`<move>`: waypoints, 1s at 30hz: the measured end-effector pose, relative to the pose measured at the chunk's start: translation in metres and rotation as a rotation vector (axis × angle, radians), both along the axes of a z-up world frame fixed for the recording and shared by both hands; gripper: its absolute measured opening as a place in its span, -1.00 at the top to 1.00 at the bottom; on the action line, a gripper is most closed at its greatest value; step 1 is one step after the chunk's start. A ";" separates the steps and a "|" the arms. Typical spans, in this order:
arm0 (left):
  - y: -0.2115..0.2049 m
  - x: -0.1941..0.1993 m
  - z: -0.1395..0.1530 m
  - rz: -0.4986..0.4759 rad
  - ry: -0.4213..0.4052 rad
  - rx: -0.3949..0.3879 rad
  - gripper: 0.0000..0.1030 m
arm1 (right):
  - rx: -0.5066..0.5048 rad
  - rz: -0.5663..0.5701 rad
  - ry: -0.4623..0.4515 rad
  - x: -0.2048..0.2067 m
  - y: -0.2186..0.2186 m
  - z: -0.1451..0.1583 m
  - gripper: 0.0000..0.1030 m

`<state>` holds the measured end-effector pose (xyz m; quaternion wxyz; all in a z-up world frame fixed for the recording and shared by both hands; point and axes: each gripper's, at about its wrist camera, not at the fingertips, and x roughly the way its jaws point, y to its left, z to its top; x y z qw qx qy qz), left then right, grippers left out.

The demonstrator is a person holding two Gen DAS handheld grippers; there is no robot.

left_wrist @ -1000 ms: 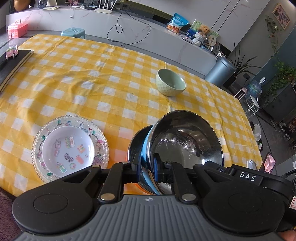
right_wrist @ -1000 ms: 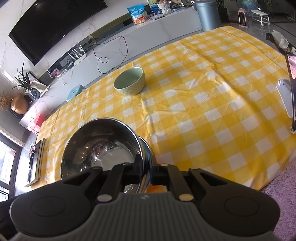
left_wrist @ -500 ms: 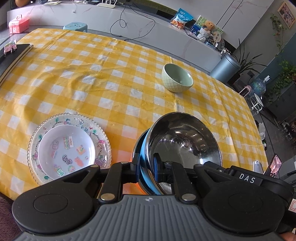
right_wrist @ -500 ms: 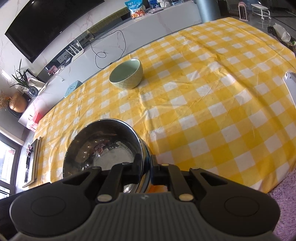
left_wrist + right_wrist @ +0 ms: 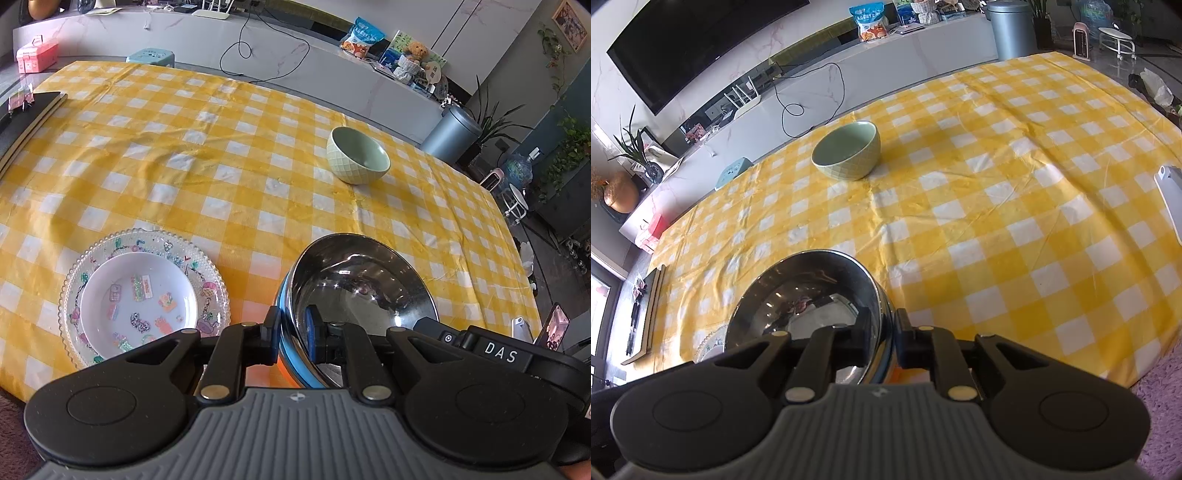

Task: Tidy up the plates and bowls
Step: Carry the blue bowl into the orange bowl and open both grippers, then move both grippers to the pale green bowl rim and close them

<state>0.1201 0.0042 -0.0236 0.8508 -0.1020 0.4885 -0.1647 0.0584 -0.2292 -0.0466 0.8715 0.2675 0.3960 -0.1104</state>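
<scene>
A steel bowl [image 5: 360, 284] is held above the yellow checked tablecloth near its front edge. My left gripper [image 5: 293, 332] is shut on its left rim. My right gripper [image 5: 884, 334] is shut on its right rim; the steel bowl [image 5: 809, 295] fills the lower middle of the right wrist view. A pale green bowl [image 5: 357, 155] stands upright farther back on the cloth, and it also shows in the right wrist view [image 5: 847, 151]. A clear patterned plate [image 5: 146, 295] with a white centre lies at the front left.
A dark board [image 5: 26, 118] lies at the table's left edge. A white device [image 5: 1171, 199] and a phone [image 5: 554, 326] sit at the right edge. A counter with a cable, snack bags and a grey bin [image 5: 450, 136] stands behind the table.
Both grippers have carried the steel bowl upward and a little forward. The table now looks farther below, and the green bowl and plate appear farther away.
</scene>
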 end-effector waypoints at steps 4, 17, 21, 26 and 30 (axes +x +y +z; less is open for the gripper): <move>0.002 -0.003 0.006 -0.006 -0.027 -0.001 0.43 | -0.003 -0.004 -0.021 -0.004 -0.001 0.007 0.42; 0.002 -0.010 0.041 -0.066 -0.119 0.026 0.07 | -0.035 0.000 -0.091 -0.019 0.000 0.037 0.29; -0.002 -0.005 0.051 -0.100 -0.134 0.025 0.07 | -0.060 -0.004 -0.118 -0.017 -0.005 0.051 0.27; -0.011 0.010 0.062 -0.137 -0.146 0.024 0.07 | -0.077 -0.003 -0.142 -0.006 -0.013 0.065 0.25; -0.018 0.028 0.066 -0.152 -0.155 0.038 0.07 | -0.093 0.003 -0.141 0.010 -0.020 0.068 0.23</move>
